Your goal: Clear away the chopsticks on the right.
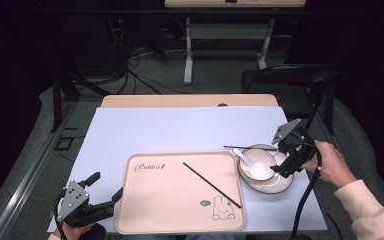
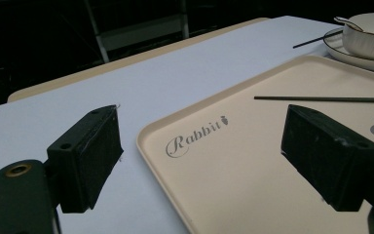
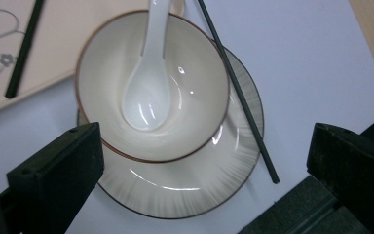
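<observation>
Right gripper (image 1: 284,167) hovers over the bowl (image 3: 151,87) with its jaws spread wide and nothing between them. A white spoon (image 3: 148,92) lies in the bowl, which sits on a plate (image 3: 185,195); one black chopstick (image 3: 238,97) rests across the plate's rim. Another chopstick (image 1: 211,184) lies on the tray (image 1: 145,215). Left gripper (image 1: 105,187) rests wide open at the tray's near left corner on the bench (image 1: 155,130).

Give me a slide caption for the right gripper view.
Open right gripper above bowl holding spoon, chopstick across plate.
</observation>
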The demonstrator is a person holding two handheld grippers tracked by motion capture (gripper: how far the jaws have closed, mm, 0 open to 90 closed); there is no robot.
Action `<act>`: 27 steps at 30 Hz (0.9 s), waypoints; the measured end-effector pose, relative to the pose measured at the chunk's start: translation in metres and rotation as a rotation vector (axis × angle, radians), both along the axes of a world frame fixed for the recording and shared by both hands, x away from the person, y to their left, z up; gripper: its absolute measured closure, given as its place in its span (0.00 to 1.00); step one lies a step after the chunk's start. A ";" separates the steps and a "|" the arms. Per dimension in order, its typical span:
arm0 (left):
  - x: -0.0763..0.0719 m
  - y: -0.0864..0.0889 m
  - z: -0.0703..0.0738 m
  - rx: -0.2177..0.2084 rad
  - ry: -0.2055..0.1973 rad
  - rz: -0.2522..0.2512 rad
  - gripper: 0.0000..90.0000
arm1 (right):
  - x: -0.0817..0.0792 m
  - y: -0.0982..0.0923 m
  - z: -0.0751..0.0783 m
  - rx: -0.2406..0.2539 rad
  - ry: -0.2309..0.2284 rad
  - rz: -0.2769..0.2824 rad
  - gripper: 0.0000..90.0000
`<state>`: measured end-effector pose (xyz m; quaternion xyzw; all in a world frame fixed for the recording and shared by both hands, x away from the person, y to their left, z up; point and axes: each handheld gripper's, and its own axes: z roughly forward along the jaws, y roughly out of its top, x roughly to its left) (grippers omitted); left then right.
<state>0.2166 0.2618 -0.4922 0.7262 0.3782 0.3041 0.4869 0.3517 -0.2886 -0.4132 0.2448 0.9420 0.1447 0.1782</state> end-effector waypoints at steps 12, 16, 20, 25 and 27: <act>0.000 0.000 0.000 -0.002 0.001 -0.001 0.16 | 0.049 -0.028 0.010 0.020 -0.009 0.025 0.00; 0.000 0.000 0.000 -0.001 0.000 -0.002 0.16 | 0.064 -0.027 0.003 -0.033 0.006 0.045 0.00; 0.000 0.000 0.000 -0.002 0.001 -0.002 0.16 | 0.075 -0.024 -0.007 -0.044 0.044 0.089 0.00; 0.000 0.001 0.000 -0.002 0.001 -0.004 0.16 | 0.090 -0.017 -0.020 -0.075 0.079 0.104 0.00; 0.000 0.001 0.000 -0.001 0.001 -0.004 0.16 | 0.096 -0.017 -0.027 -0.078 0.092 0.095 0.00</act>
